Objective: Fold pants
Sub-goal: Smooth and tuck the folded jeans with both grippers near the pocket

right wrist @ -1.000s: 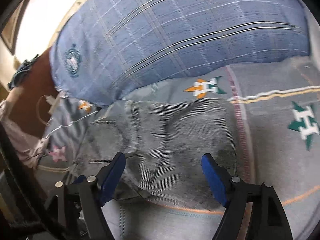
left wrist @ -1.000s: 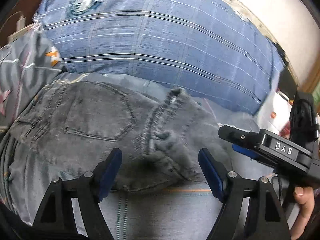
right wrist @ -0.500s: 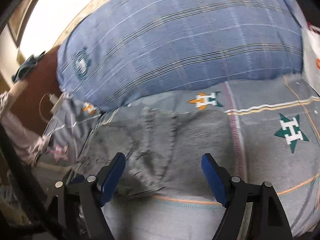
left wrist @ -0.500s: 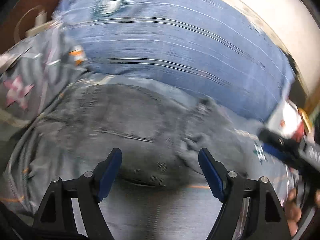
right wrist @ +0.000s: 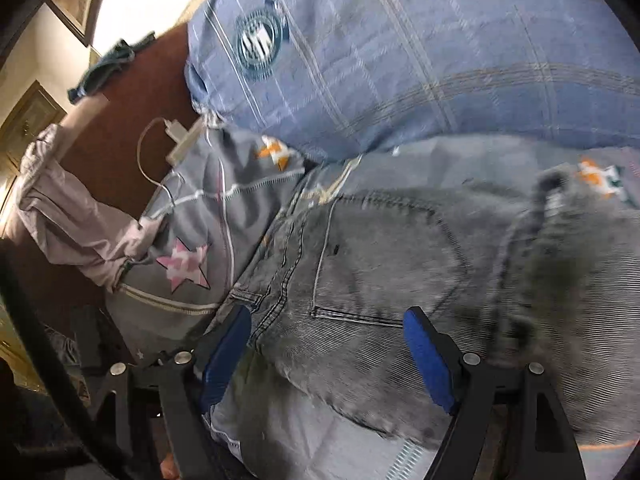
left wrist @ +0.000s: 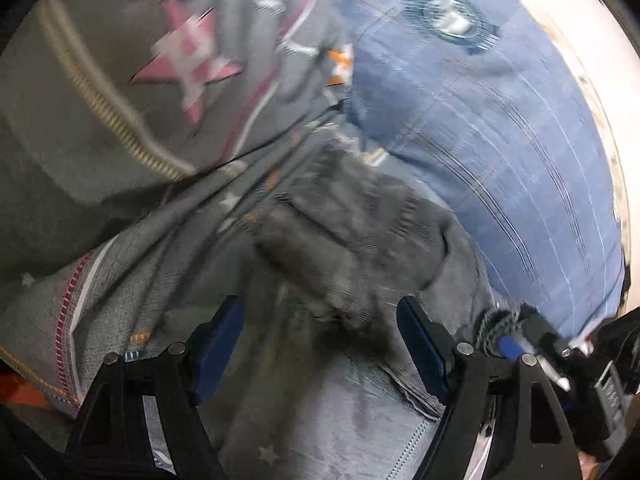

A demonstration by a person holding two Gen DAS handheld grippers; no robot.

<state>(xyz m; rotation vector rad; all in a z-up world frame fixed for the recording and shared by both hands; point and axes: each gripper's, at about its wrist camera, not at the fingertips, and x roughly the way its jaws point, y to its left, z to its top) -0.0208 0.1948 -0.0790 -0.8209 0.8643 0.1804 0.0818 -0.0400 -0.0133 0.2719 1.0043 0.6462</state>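
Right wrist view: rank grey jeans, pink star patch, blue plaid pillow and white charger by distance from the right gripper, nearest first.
1. Grey jeans: directly beneath the open right gripper.
2. Pink star patch: on the bedspread, left of the jeans.
3. White charger and blue plaid pillow: both beyond the jeans, charger upper left, pillow across the top; too close to call.

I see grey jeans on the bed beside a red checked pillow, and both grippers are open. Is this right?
Not quite: the pillow is blue checked, as the right wrist view shows. The grey jeans do lie beside it, and the left gripper and right gripper are open.
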